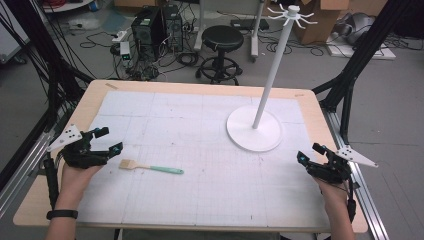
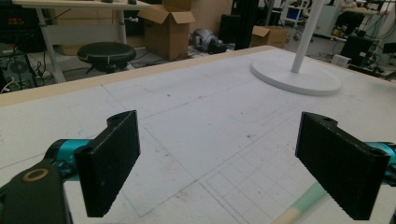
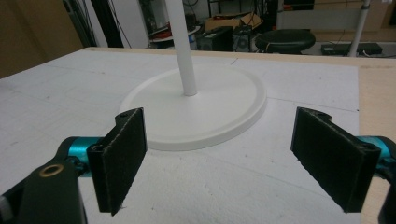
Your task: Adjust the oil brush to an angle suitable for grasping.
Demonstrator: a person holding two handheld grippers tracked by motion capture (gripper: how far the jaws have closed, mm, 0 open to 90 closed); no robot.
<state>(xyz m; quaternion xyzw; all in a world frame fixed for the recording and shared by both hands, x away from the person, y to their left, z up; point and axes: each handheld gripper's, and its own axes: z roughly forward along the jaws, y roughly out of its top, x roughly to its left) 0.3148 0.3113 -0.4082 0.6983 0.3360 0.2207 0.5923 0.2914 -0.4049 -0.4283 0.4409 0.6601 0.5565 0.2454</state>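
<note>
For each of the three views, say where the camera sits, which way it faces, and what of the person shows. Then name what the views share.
High view: above the person's side, looking forward and down on the table; both forearms, left claw and right claw show, both open.
Left gripper view: rides the left claw, facing across the mat toward the stand; a brush handle lies by its right jaw.
Right gripper view: rides the right claw, facing the stand's base.
Shared: all three show the stand, mat and stool.

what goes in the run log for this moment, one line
left gripper: open, empty | right gripper: open, empty | brush: flat on mat, untouched | stand: upright
</note>
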